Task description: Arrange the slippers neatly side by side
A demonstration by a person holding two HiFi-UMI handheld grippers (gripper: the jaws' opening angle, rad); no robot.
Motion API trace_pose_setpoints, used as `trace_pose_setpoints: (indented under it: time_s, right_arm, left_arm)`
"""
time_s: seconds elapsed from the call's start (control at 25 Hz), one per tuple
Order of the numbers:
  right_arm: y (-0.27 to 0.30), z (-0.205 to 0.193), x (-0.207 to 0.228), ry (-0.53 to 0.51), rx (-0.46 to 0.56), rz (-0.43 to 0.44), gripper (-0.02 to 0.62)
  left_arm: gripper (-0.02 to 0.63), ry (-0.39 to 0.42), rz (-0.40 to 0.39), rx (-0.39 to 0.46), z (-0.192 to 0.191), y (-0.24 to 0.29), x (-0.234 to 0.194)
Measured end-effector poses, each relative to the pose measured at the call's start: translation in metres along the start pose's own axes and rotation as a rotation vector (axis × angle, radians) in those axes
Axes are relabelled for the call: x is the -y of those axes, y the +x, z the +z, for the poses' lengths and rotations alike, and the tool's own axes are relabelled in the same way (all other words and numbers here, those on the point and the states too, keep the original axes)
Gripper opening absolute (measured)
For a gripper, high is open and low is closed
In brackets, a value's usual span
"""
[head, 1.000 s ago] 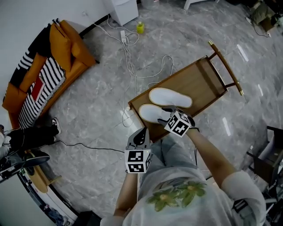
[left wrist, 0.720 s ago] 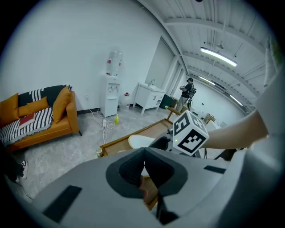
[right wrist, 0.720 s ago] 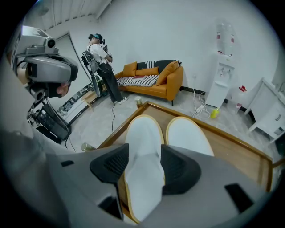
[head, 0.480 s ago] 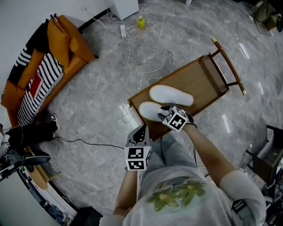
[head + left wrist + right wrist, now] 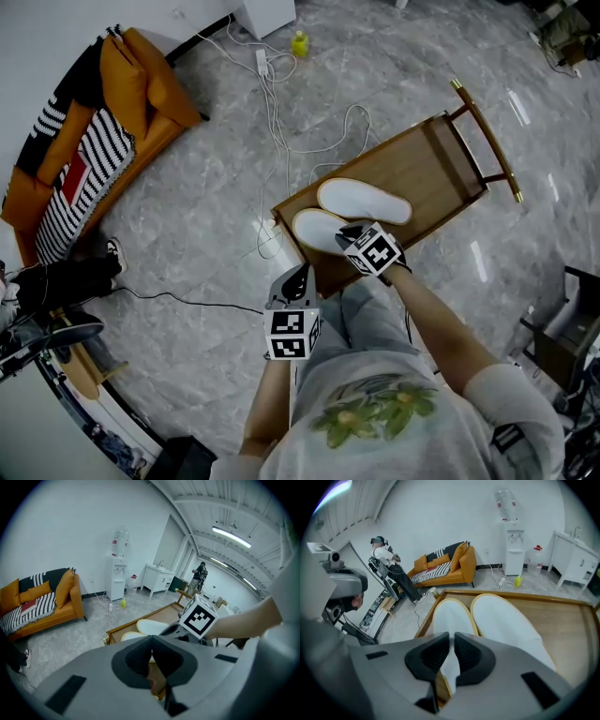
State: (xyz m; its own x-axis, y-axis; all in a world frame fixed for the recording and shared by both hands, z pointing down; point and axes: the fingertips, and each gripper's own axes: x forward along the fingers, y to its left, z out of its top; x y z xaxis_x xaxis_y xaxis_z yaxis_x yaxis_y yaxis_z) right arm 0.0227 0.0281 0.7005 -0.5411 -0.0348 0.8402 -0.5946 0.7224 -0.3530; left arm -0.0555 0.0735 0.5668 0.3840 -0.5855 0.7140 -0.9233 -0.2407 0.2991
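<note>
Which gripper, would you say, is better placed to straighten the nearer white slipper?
Right: the right gripper has just been closing on the nearer white slipper, pinched between its jaws; the left gripper hangs shut, holding nothing.

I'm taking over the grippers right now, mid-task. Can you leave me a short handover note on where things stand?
Right gripper: jaws have just been closing, pinching the near end of the nearer slipper.
Left gripper: shut, empty, held short of the wooden tray.
Both slippers lie on the tray, farther slipper close alongside, ends not quite level.
Done: grip taken.
To do: even up the nearer slipper, release.
</note>
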Motion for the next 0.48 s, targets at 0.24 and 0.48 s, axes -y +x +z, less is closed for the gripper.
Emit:
trace_pose_setpoints:
  time_s: [0.24,0.48]
  right_arm:
    - [0.001,0.01,-0.004,0.203,0.075,0.044,0.035]
    - [0.003,0.02,-0.013,0.334,0.117,0.071,0.035]
  left_arm:
    - [0.016,0.0,0.004,-0.006,-0.003,0.001,0.0]
    - [0.017,-0.001,0.007,-0.01,-0.004,-0.004,-0.001]
